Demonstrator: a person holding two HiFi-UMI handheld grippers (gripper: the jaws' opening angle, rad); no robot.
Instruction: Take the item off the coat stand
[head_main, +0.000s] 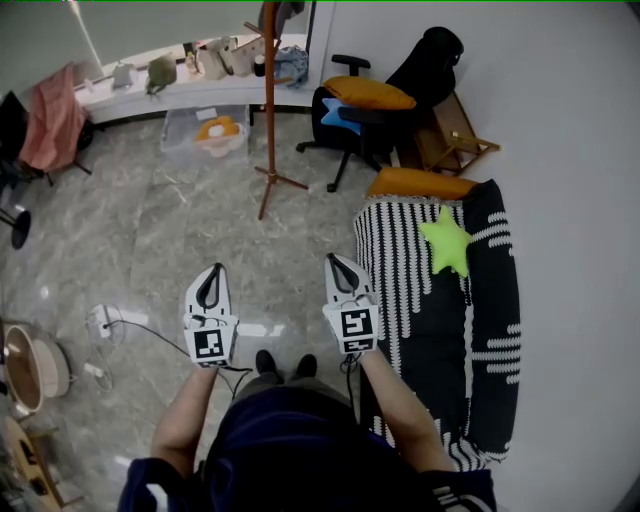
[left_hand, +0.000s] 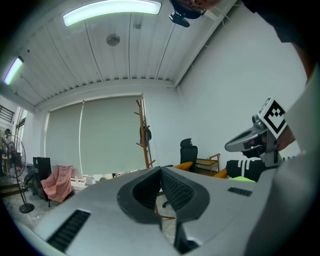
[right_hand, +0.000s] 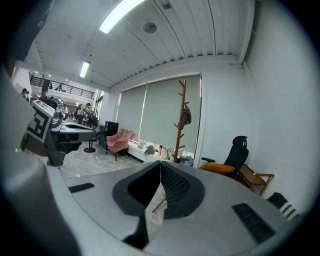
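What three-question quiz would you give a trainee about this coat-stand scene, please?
1. True or false: the dark item hangs on the wooden coat stand, and no gripper touches it.
2. The left gripper and right gripper are: A both shut and empty; B both wide open; C one shut on a cloth.
3. Fill in: the orange cushion rests on the black office ___.
Key: 1 true; 2 A; 3 chair.
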